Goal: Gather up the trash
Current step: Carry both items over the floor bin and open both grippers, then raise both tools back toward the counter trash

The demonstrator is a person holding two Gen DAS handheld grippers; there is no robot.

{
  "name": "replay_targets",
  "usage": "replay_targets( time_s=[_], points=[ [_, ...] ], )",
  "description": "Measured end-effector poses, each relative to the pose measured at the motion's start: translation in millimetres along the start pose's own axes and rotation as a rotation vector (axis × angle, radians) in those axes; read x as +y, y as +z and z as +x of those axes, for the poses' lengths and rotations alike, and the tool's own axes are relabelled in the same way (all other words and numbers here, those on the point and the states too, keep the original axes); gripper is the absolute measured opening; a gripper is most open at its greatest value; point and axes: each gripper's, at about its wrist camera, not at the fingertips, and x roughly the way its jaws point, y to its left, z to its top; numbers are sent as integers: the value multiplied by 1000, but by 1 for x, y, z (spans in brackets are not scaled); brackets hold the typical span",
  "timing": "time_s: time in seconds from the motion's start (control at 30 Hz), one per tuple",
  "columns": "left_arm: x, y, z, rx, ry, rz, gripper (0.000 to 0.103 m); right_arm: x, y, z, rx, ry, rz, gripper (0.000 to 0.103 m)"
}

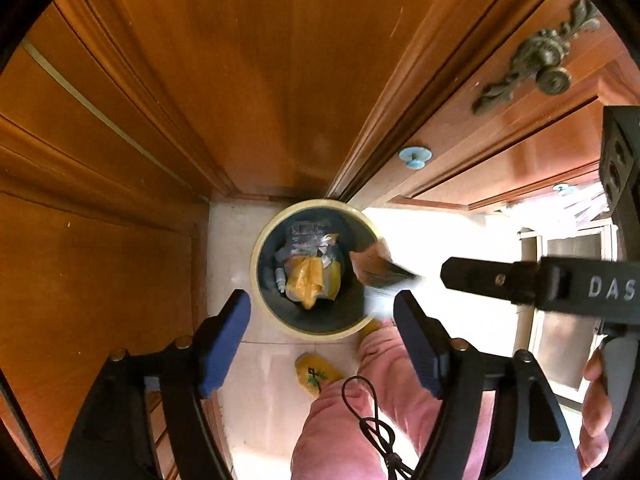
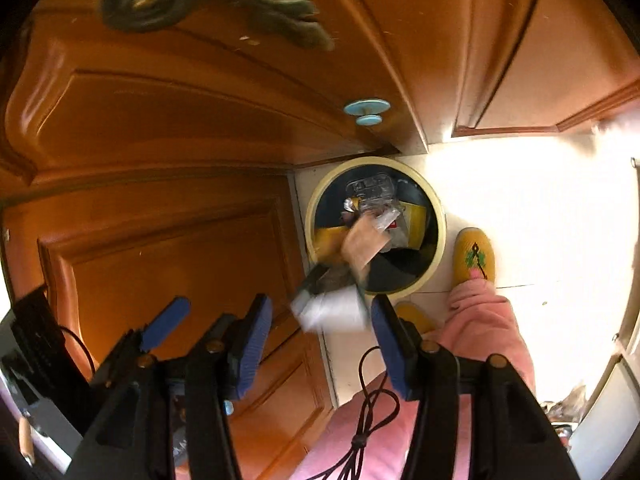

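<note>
The left gripper is held above the round trash bin, fingers spread, nothing between them. The right gripper is likewise spread; blurred trash, brown and white paper, is seen just beyond its fingertips, over the bin's rim, apparently unpinched. The bin stands on the floor beside wooden cabinets.

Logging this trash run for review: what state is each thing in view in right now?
trash bin: upright on the floor, no lid, partly filled with wrappers.
brown and white trash pieces: blurred, above the bin's rim, touched by neither gripper.
left gripper: open, nothing between the jaws.
right gripper: open, over the bin.
cabinet doors: closed.
</note>
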Motion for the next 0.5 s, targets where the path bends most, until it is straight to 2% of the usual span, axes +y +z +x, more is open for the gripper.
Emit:
replay_targets(
  time_s=[0.23, 0.5],
  points=[
    [0, -2, -2, 7, 17, -2, 73, -2, -3, -6, -5, -32, -10, 54],
    [-4, -5, -37, -24, 42, -6, 73, 1, -12, -35, -33, -73, -35, 54]
  ],
)
